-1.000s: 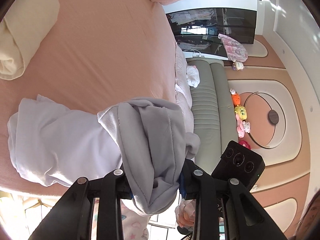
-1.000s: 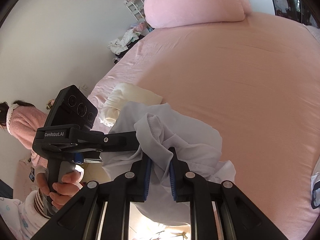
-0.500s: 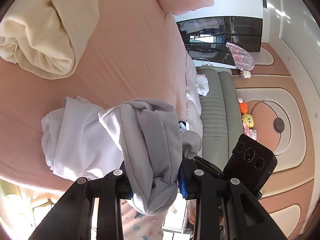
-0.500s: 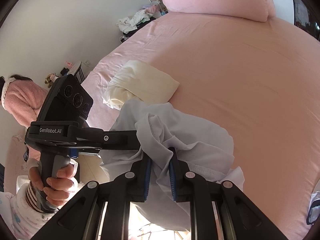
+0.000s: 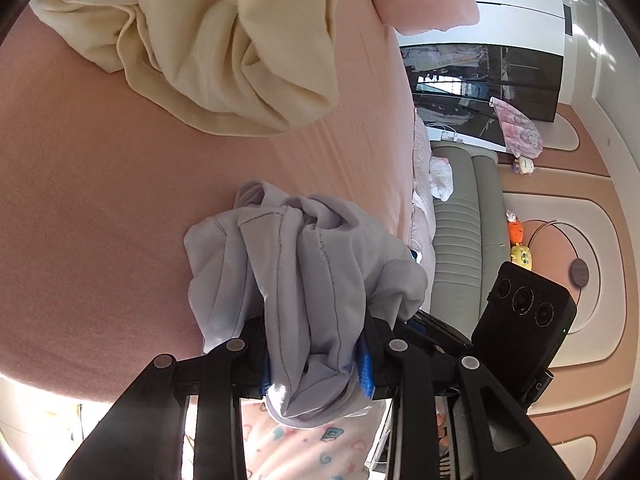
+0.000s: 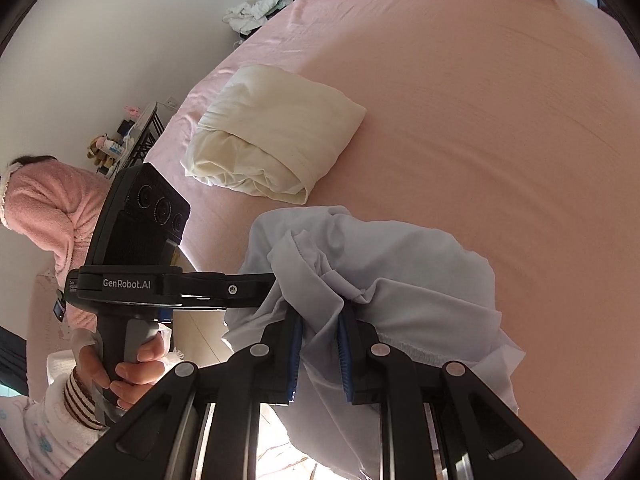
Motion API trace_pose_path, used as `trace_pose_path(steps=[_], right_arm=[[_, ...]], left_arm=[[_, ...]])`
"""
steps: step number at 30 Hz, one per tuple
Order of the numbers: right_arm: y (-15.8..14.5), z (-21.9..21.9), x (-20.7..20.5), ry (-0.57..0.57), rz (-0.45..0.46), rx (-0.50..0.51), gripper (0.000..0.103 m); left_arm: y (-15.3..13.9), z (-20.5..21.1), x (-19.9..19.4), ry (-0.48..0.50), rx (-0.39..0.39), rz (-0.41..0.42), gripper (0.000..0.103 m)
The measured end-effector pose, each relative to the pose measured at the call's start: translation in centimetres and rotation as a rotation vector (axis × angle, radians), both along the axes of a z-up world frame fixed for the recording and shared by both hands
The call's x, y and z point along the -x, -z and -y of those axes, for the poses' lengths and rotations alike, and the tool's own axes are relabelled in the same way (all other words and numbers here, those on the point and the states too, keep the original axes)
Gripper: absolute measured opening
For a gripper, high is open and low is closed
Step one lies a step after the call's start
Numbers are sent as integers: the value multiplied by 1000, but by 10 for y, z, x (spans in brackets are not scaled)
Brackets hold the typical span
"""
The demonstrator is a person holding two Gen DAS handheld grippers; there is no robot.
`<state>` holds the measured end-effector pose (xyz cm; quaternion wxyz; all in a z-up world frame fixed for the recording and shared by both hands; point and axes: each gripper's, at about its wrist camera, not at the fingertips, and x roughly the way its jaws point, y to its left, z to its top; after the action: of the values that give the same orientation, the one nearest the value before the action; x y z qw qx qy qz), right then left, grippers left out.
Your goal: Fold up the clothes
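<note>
I have both tongs, left [image 5: 316, 364] and right [image 6: 318, 354], clamped on bunched grey garment [image 5: 304, 272], held over pink bed [image 6: 460, 100]. Cream garment [image 6: 276, 148] lies folded nearby. Step unclear: carrying; next needs flat spread.

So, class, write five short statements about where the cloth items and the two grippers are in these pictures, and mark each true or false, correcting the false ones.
1. The left gripper is shut on the bunched pale grey garment. True.
2. The right gripper is open and holds nothing. False: it too is clamped on the pale grey garment.
3. The folded cream-coloured cloth lies on the pink bed sheet. True.
4. The cream cloth is held by a gripper. False: it rests apart from both.
5. The pale grey garment is spread flat. False: it is bunched up between the two grippers.
</note>
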<state>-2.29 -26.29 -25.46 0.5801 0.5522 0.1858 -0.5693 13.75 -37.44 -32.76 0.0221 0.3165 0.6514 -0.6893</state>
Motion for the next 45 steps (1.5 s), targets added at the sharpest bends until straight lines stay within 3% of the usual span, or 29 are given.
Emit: trace_pose_path(steps=[10, 13, 14, 15, 18, 23, 26, 36, 45], right_arm=[[1, 3, 1, 7, 0, -18, 16], [-10, -3, 3, 30, 27, -5, 34], [-14, -7, 4, 48, 44, 3, 45], [-18, -10, 6, 65, 60, 11, 56], [-39, -26, 9, 104, 45, 68, 70], [-63, -61, 25, 182, 90, 136, 70], [-69, -85, 34, 234, 84, 146, 71], [-36, -148, 51, 381, 139, 108, 71], [-25, -160, 50, 431, 198, 118, 71]], left_arm=[[-19, -3, -3, 20, 108, 85, 34], [-31, 1, -14, -21, 120, 115, 62], [-35, 3, -18, -36, 128, 120, 74], [-41, 3, -21, -46, 149, 125, 77], [-56, 5, -32, -75, 212, 139, 77], [-81, 8, -48, -117, 315, 163, 77], [-90, 0, -47, -94, 356, 169, 77], [-112, -25, -24, -27, 459, 208, 77], [-126, -53, 6, 129, 654, 301, 77]])
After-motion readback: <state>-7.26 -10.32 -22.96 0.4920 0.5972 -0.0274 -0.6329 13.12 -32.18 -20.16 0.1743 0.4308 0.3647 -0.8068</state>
